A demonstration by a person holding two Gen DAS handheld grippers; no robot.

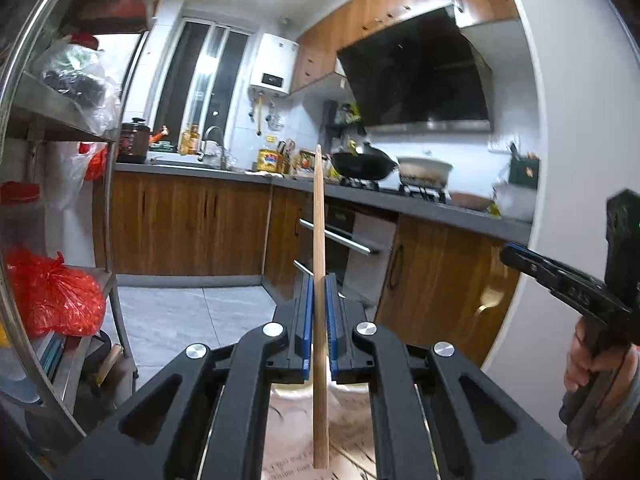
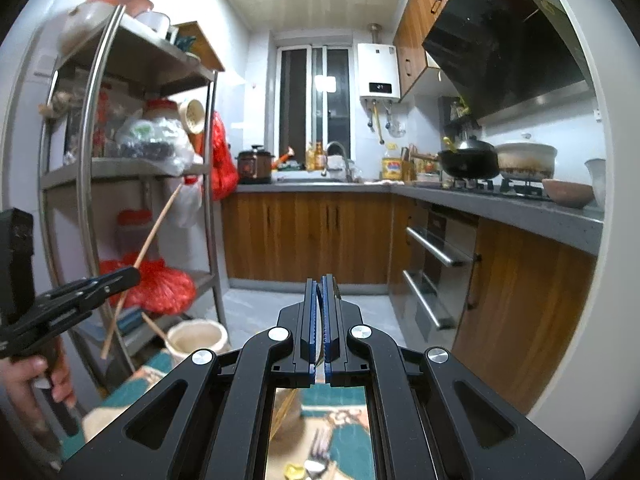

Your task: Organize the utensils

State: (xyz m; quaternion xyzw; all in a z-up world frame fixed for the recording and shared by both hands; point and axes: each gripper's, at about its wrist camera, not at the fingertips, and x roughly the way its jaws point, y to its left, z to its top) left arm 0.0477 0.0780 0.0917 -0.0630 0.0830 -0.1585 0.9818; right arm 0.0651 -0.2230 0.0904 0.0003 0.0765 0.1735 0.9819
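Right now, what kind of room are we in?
A home kitchen, it looks like: a black wok on the gas stove, a range hood above it, and a sink faucet under the window.

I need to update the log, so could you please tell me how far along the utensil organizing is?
Midway, apparently. Done: one chopstick seems to stand in the cream holder. In hand: the left gripper clamps a wooden chopstick; the right gripper pinches something thin. Left: a fork below.

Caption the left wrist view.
Left gripper shut on a long wooden chopstick, raised upright in a kitchen.
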